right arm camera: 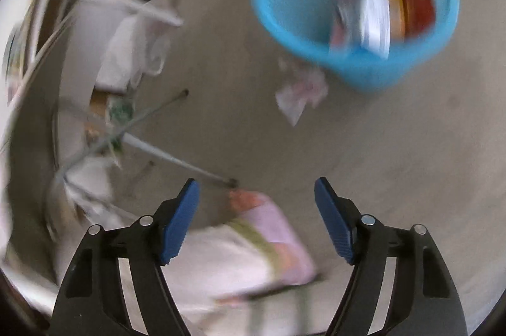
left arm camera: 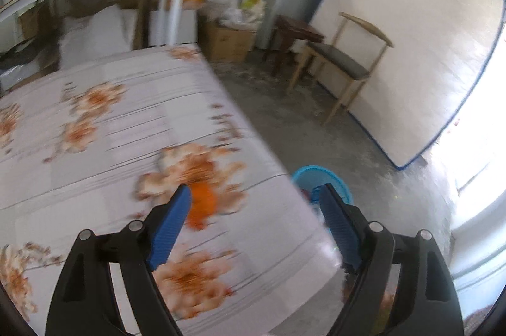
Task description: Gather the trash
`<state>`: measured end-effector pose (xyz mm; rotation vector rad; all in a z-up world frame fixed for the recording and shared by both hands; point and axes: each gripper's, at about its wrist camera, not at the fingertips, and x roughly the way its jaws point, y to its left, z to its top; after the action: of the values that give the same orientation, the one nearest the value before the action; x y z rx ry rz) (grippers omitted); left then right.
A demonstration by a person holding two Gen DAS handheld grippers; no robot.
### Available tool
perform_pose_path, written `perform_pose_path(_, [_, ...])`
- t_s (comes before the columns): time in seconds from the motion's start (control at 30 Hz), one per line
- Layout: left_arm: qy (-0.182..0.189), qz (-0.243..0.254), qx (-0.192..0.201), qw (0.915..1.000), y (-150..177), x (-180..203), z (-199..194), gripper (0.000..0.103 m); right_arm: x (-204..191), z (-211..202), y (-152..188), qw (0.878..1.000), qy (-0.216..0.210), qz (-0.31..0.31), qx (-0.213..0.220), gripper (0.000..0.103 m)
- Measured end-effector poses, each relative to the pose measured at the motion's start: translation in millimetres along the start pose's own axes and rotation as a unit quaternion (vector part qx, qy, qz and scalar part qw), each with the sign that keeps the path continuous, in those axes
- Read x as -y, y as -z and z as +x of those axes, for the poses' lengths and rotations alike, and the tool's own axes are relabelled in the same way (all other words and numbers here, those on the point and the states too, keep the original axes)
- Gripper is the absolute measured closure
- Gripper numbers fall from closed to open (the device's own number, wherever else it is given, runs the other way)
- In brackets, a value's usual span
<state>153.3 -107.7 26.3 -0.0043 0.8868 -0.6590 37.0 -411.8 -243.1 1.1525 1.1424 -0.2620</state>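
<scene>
Blue basket holding trash

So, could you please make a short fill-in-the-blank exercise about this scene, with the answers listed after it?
1. The plastic basket standing on the floor is ____ in colour.
2. The bed sheet is printed with orange ____.
3. A crumpled piece of paper lies on the floor, ____ the basket, not in it.
4. The left tongs and the right tongs are both ____, with nothing between the pads.

Missing words: blue; flowers; beside; open
</scene>
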Motion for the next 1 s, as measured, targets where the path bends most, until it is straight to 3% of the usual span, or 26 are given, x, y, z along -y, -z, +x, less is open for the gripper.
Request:
perform_pose_path(0.07, [-0.019,-0.009,-0.005,0.9998,2.7,-15.8,-6.6,0.022,33.8,42.5,-12.2,0.992,-0.033,0.118,-0.007,0.034])
perform_pose_path(0.2, [-0.056,-0.029,-0.009,0.9980,6.5,-44.5,-13.4,0.022,77.4,116.3,-21.6,0.949,-0.060,0.310,0.006,0.034])
perform_pose_path(0.3, [-0.077,-0.050,-0.013,0.9957,8.0,-66.2,-13.1,0.022,83.0,163.0,-21.7,0.927,-0.035,0.374,-0.013,0.034])
perform_pose_path(0.37, [-0.087,-0.062,-0.018,0.9941,8.5,-77.0,-11.7,0.022,80.5,185.7,-27.2,0.920,-0.024,0.390,-0.013,0.034])
perform_pose_path(0.5, [-0.103,-0.077,-0.030,0.9912,12.0,-97.9,-11.1,0.022,71.2,209.0,-51.7,0.923,0.008,0.385,0.010,0.034])
perform_pose_path(0.73, [-0.132,-0.103,-0.050,0.9845,20.6,-131.9,-10.0,0.022,61.8,244.5,-76.6,0.909,0.039,0.415,0.026,0.035])
perform_pose_path(0.83, [-0.143,-0.112,-0.056,0.9819,23.4,-142.8,-10.4,0.022,56.8,256.9,-81.4,0.898,0.071,0.433,0.031,0.035])
perform_pose_path(0.87, [-0.147,-0.113,-0.059,0.9809,24.5,-146.3,-10.8,0.022,55.0,262.1,-84.9,0.897,0.099,0.431,0.028,0.035])
perform_pose_path(1.0, [-0.157,-0.121,-0.065,0.9780,27.8,-157.1,-11.9,0.022,39.4,278.2,-102.3,0.904,0.170,0.392,0.022,0.036])
